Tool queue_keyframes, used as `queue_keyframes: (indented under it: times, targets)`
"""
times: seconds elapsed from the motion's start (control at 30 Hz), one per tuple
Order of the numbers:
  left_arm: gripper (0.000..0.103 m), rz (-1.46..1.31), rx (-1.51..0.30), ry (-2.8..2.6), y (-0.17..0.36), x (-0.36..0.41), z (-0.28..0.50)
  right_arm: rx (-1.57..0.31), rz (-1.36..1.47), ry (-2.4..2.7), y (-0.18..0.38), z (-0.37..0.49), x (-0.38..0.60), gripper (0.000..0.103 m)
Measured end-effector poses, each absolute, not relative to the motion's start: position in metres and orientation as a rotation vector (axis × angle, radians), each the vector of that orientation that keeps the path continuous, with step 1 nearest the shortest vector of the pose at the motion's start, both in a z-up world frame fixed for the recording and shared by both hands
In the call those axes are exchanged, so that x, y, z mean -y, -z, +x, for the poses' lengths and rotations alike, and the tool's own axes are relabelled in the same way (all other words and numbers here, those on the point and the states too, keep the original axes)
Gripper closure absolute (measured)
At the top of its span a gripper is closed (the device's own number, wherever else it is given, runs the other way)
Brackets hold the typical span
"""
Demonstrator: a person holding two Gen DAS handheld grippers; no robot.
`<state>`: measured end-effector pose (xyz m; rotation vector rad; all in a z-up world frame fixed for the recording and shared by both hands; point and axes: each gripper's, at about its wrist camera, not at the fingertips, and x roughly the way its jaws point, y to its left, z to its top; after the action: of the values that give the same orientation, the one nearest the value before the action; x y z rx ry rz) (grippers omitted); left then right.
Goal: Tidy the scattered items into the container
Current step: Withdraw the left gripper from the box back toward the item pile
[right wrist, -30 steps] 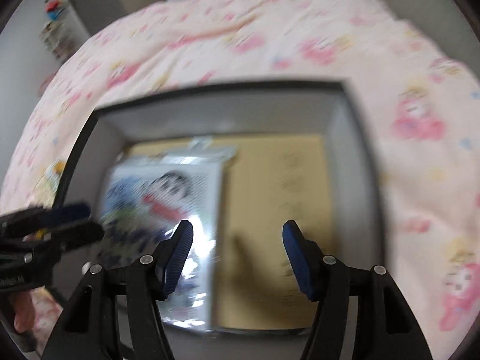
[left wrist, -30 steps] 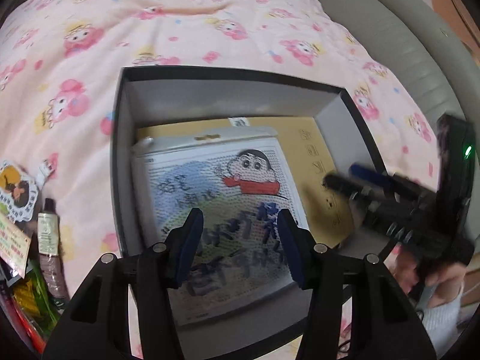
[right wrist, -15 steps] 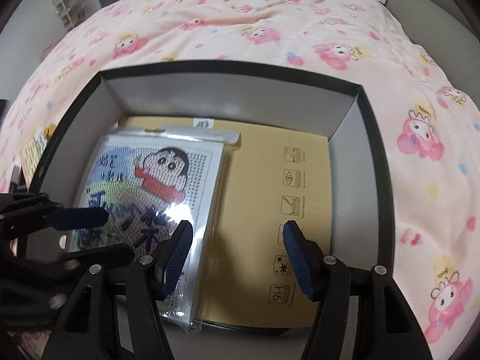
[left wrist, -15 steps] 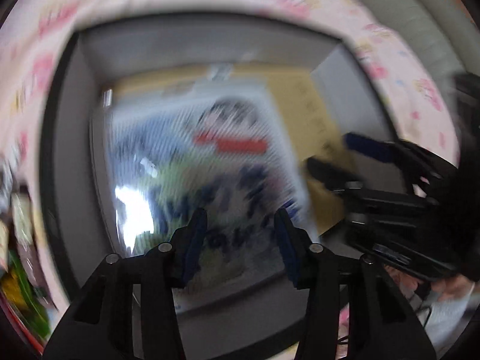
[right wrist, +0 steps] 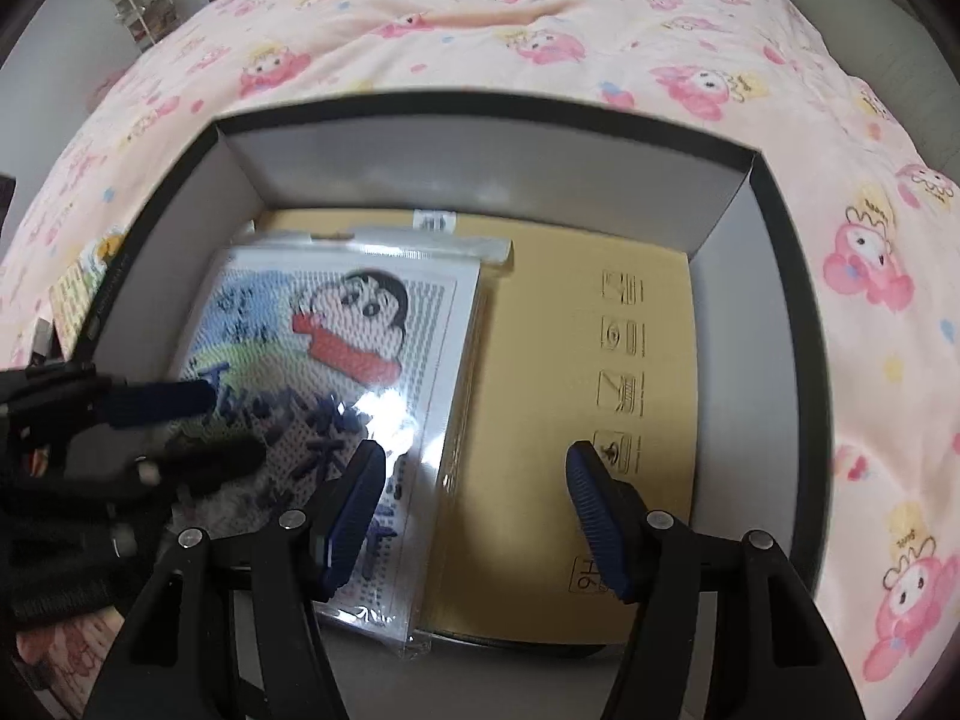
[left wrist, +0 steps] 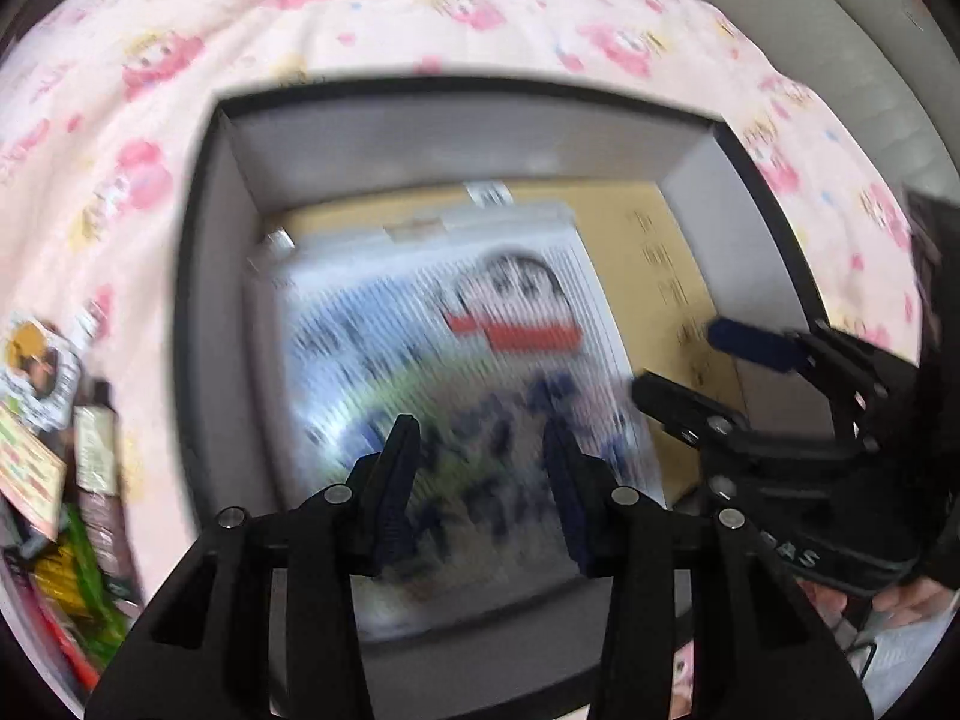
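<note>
A black box with grey inner walls sits on a pink cartoon bedspread. Inside it, a clear-wrapped cartoon picture packet lies flat on a brown cardboard sheet. My left gripper hangs over the packet's near end, its jaws narrowly apart with nothing between them. My right gripper stands open above the packet's right edge and the cardboard, holding nothing. The left wrist view is blurred.
Left of the box on the bedspread lie loose items: a round sticker, a small tube, a printed card and a green packet. A grey cushioned edge borders the bed at the right. A hand holds the right gripper.
The left jaws have narrowed a little. In the right wrist view the left gripper now reaches further in over the packet. The packet stays lying in the box.
</note>
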<state>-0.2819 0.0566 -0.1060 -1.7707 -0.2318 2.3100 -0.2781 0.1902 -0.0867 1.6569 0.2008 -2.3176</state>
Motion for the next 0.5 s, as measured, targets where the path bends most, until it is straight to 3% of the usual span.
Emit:
queue_keyframes:
  times: [0.2, 0.5]
  targets:
    - [0.060, -1.792, 0.161, -2.368, 0.103, -0.061, -0.343, -0.022, 1.756, 2.280, 0.101, -0.309, -0.196, 0.041]
    - [0.059, -1.921, 0.176, -2.323, 0.143, -0.061, -0.378, -0.060, 1.780, 2.140, 0.116, -0.309, -0.176, 0.041]
